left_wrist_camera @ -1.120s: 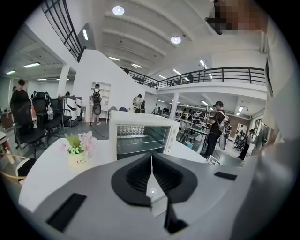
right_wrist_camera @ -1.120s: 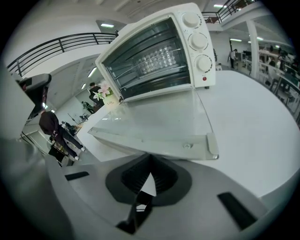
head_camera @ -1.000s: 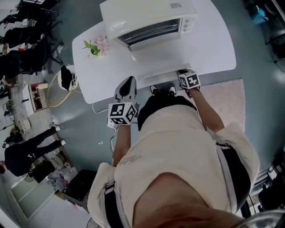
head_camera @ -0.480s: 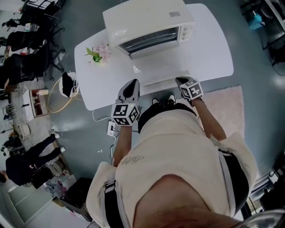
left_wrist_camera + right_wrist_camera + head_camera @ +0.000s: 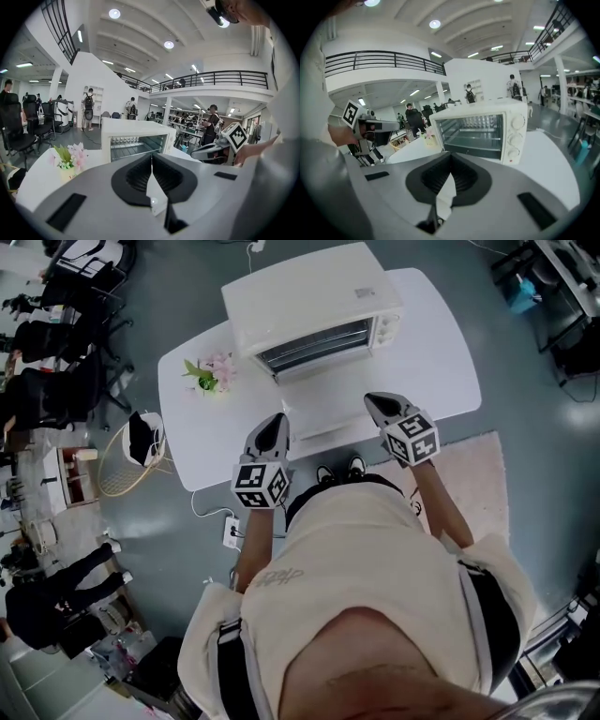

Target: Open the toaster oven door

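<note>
Hovering in front of the toaster oven [image 5: 309, 298], both tools, one to each side of its front. Oven sits toward the far side of the white bench [image 5: 441, 348], mouth facing the person.

Oven door [image 5: 323, 407]: down, lying flat out from the oven's front over the bench; pale against the white top, edges hard to trace from the head view. Cavity exposed; wire rack visible inside from the right gripper view. Three knobs [image 5: 516, 137] in a column on the oven's right-hand panel.

Left tool [image 5: 275, 421]: in front of the oven's left corner, just off the left edge of the lowered door. Jaws closed pad to pad, nothing between them. Touching the door or not: cannot tell.

Right tool [image 5: 377, 400]: in front of the oven's right corner, by the door's right edge. Jaws likewise pressed together, holding nothing.

Left gripper view: oven [image 5: 136, 138] straight ahead past the closed tool [image 5: 151, 157]. Right gripper view: oven [image 5: 483, 129] ahead and slightly right of the tool [image 5: 450, 157].

Small pot of flowers [image 5: 211, 374] on the bench, left of the oven, apart from it. Wire basket [image 5: 127, 442] on the floor further left of the oven, beyond the bench end. Pale rug [image 5: 473, 474] on the floor, nearer than the oven and to its right.
</note>
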The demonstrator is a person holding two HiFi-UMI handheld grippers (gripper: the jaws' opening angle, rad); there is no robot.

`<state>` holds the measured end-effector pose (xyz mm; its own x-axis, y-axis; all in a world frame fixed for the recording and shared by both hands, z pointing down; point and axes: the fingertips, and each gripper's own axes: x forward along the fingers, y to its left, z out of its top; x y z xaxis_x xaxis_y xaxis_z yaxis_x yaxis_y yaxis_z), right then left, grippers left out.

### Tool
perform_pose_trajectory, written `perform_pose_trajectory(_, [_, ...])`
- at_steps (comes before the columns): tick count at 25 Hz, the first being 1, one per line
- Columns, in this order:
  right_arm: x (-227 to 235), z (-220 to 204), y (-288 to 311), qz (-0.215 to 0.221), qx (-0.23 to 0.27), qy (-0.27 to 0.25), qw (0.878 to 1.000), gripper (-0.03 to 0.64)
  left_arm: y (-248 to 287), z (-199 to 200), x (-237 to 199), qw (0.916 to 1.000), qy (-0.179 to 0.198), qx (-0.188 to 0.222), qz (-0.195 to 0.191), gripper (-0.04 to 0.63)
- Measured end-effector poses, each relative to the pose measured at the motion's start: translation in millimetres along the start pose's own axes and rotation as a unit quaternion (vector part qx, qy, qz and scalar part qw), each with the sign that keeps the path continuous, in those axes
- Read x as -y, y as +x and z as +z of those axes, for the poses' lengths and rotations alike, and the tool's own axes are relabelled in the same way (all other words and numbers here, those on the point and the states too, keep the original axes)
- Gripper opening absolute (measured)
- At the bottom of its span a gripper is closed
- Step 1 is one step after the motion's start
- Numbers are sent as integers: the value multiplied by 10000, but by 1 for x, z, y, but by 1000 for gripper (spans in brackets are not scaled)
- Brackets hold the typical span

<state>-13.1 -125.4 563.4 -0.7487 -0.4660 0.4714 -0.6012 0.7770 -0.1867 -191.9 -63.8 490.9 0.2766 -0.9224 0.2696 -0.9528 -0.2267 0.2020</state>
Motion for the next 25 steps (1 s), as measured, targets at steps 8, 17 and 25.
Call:
perform_pose_trajectory(8, [2,74,-17,-140,694,-347,9969,6,-1,47,-14,9987,190,463,67,23])
perform_pose_trajectory(17, [1,124,-44,-143,1198,-502,9914,6,4,78,-14,9973,364,641,73,23])
perform_pose_trajectory(25, [-11,170,-65,-123,1740,-729,9820,6,-6,115,-15,9952,457,852,157,24])
